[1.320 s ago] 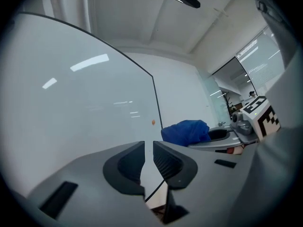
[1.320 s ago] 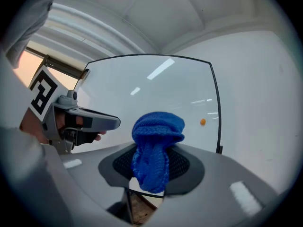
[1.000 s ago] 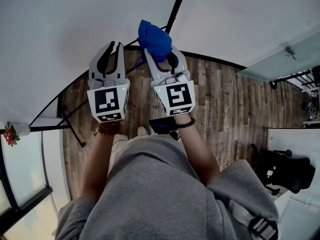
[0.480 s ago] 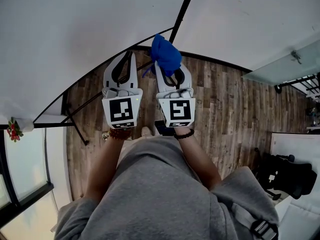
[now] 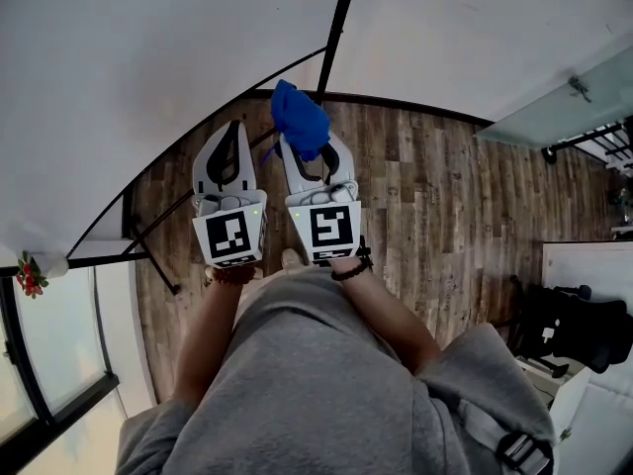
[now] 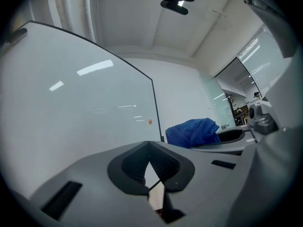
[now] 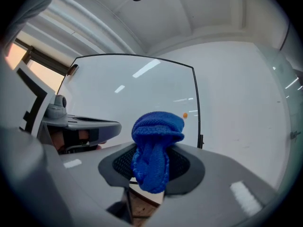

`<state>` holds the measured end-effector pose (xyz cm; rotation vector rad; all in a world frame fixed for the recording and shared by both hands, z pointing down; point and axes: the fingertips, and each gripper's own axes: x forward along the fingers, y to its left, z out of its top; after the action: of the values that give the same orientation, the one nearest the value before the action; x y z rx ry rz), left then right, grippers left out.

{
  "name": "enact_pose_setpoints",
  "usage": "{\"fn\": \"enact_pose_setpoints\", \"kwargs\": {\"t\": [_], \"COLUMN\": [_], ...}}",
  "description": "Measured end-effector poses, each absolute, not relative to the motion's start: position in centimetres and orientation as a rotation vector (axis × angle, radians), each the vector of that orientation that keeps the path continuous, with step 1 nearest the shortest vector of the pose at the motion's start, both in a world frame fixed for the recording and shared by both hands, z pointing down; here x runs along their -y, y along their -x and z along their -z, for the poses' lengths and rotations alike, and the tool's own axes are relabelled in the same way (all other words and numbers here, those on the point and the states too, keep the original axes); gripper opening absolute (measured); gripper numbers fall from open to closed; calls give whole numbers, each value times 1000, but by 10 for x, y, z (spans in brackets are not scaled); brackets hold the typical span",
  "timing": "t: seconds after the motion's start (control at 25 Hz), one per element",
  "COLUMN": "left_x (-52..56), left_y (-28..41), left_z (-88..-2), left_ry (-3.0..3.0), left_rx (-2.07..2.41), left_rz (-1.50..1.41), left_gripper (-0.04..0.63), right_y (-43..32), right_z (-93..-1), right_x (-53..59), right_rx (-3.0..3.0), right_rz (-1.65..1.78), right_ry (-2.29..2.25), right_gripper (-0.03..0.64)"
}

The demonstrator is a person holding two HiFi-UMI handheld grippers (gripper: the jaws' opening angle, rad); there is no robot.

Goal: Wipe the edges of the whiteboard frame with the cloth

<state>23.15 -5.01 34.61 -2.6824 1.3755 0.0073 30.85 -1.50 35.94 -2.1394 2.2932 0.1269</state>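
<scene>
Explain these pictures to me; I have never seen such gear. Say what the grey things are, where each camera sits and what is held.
There is no robot here: a person holds a tool in each hand. Each tool is a hand-held gripper with two jaws. One picture comes from a camera on the person's head, looking down at both tools and the wooden floor. The other two come from cameras riding on the tools, each looking along its own jaws. The right hand-held gripper is clamped on a bunched blue cloth. The left hand-held gripper is shut with nothing in it. In front stands a whiteboard with a thin black frame. The cloth is close to the frame's lower corner; whether it touches cannot be made out.
</scene>
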Motion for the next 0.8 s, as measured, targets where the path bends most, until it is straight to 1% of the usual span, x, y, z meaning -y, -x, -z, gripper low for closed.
{"fn": "enact_pose_setpoints", "kwargs": {"t": [0.28, 0.64, 0.8], "left_x": [40, 29, 27], "left_y": [-227, -225, -224], "left_z": [-361, -382, -385], "left_ry": [2692, 2714, 2722], "left_rx": [-1384, -1383, -1374], "left_rz": [13, 59, 62], "left_gripper": [9, 9, 9], "right_y": [-287, -294, -294], "right_z": [-367, -376, -372], "right_x": [7, 1, -5], "right_rx": [-2375, -2374, -2378], "right_rz": [-104, -59, -101], "right_ry": [2042, 2014, 1962], "right_gripper": [149, 149, 147]}}
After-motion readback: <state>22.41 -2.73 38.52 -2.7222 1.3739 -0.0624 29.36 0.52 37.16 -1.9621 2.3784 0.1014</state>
